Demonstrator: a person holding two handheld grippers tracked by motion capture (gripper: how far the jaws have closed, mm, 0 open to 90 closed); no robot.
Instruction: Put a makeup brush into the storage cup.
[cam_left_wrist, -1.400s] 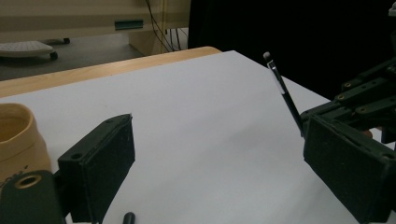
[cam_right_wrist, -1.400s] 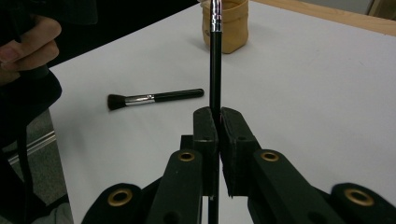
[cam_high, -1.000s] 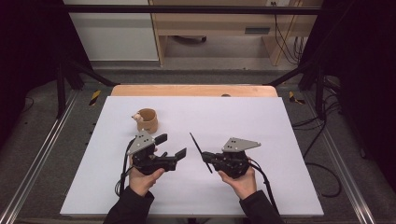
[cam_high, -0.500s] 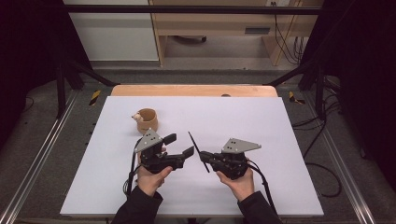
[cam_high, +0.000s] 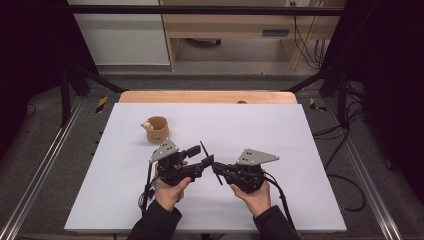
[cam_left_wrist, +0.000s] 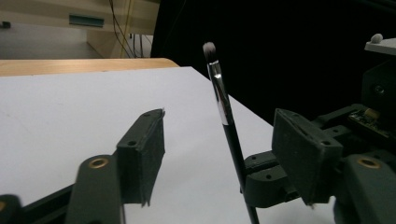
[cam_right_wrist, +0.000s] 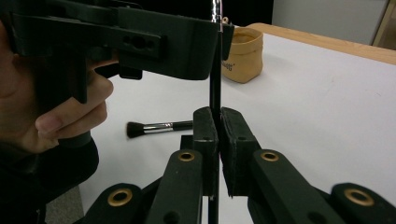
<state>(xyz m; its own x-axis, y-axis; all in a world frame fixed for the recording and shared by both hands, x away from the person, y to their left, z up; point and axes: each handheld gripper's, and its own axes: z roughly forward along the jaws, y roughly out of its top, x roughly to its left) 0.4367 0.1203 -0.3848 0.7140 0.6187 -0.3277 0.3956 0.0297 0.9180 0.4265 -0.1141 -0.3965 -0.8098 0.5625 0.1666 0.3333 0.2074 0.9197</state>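
My right gripper (cam_high: 216, 168) (cam_right_wrist: 217, 114) is shut on the black handle of a thin makeup brush (cam_high: 204, 150) (cam_left_wrist: 223, 107) and holds it upright. Its silver ferrule and pale tip point up. My left gripper (cam_high: 201, 156) (cam_left_wrist: 219, 123) comes in from the left, and the brush handle stands between its two pads. Those jaws have just been closing, but a gap remains on both sides of the handle. A second brush (cam_right_wrist: 159, 126) with a dark head lies flat on the white table (cam_high: 260, 125) beyond the right jaws.
A small tan cup (cam_high: 157, 130) (cam_right_wrist: 243, 53) with a cream object at its rim stands at the back left of the white table. A wooden edge (cam_high: 207, 96) runs along the far side. Black cables (cam_high: 345, 175) trail off to the right.
My left gripper has moved right to the upright brush, and its jaws have narrowed around the handle. The right gripper and the brush have stayed in place.
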